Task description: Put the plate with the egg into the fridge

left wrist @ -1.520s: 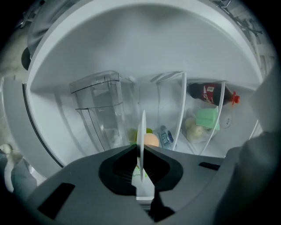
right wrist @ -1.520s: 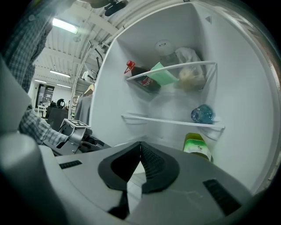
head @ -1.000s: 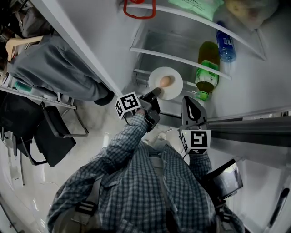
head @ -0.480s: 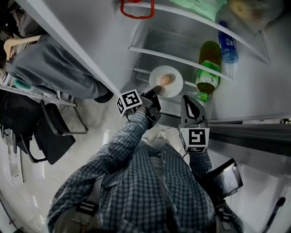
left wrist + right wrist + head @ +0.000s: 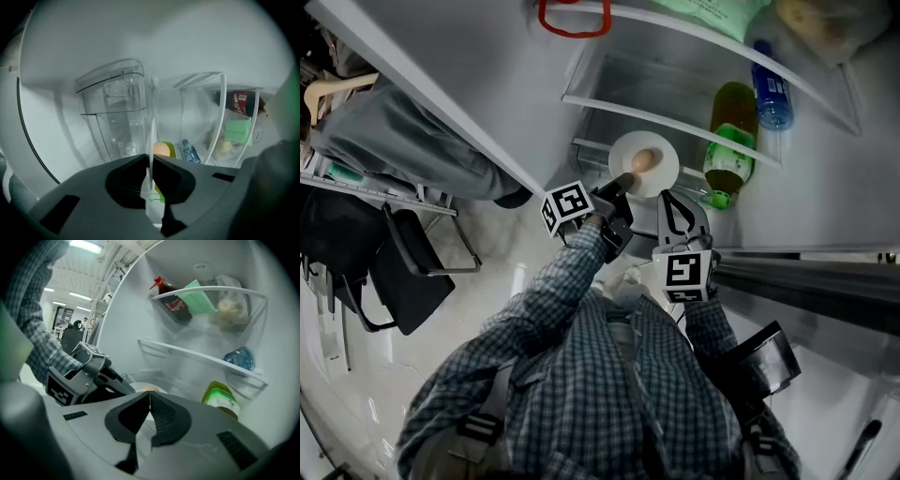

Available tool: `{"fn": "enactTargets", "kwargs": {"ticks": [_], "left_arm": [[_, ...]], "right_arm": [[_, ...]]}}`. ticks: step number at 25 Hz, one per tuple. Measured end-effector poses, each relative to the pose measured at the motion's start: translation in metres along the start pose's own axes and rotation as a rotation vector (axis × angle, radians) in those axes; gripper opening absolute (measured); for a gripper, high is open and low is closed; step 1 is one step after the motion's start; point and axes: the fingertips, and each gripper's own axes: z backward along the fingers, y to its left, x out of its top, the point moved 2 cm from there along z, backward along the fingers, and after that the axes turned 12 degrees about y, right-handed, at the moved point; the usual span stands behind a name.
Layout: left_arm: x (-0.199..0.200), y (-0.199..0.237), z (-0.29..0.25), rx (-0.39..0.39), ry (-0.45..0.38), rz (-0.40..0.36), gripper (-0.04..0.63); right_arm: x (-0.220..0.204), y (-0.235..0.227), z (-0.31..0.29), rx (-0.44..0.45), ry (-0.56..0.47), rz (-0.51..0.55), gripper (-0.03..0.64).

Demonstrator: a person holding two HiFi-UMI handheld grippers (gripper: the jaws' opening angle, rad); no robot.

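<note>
left tongs (image 5: 623, 184) clamp plate (image 5: 663, 175) rim, egg (image 5: 643, 161) on top; right tongs (image 5: 149, 399) closed, empty

Round white plate (image 5: 664, 169), pale orange-tan egg (image 5: 643, 160). Left claw (image 5: 622, 185) black, right claw (image 5: 675, 200) dark grey; marker cubes black squares on white. Olive-yellow bottle (image 5: 728, 148) with bright green label, clear water bottle (image 5: 770, 89) with blue label, red wire loop (image 5: 572, 21). Shirt sleeve (image 5: 553, 291) blue-grey plaid. Fridge walls (image 5: 487, 75) white.
</note>
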Motion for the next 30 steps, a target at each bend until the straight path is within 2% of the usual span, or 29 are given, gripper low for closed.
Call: {"fn": "enactTargets", "kwargs": {"ticks": [3,5,8,10,11,13,15,30], "left_arm": [[0.002,0.000,-0.001,-0.001,-0.005,0.003,0.026],[0.003,0.000,-0.002,-0.004,-0.007,0.004,0.026],[0.004,0.000,-0.003,-0.007,-0.010,0.006,0.026],[0.004,0.000,-0.003,-0.008,-0.013,0.007,0.026],[0.004,0.000,-0.004,-0.008,-0.014,0.008,0.026],[0.004,0.000,-0.005,-0.010,-0.013,0.010,0.026],[0.005,-0.001,-0.006,-0.011,-0.011,0.010,0.026],[0.007,-0.002,-0.009,-0.020,-0.001,0.023,0.026]], "right_arm": [[-0.009,0.014,-0.011,0.030,0.056,0.127,0.006],[-0.015,0.024,-0.017,0.043,0.091,0.254,0.006],[-0.021,0.032,-0.023,0.022,0.114,0.446,0.007],[-0.026,0.034,-0.027,0.007,0.128,0.537,0.008],[-0.028,0.034,-0.028,0.005,0.139,0.566,0.010],[-0.034,0.034,-0.031,0.005,0.164,0.609,0.066],[-0.037,0.034,-0.034,-0.001,0.182,0.656,0.077],[-0.041,0.036,-0.059,-0.111,0.228,0.925,0.077]]}}
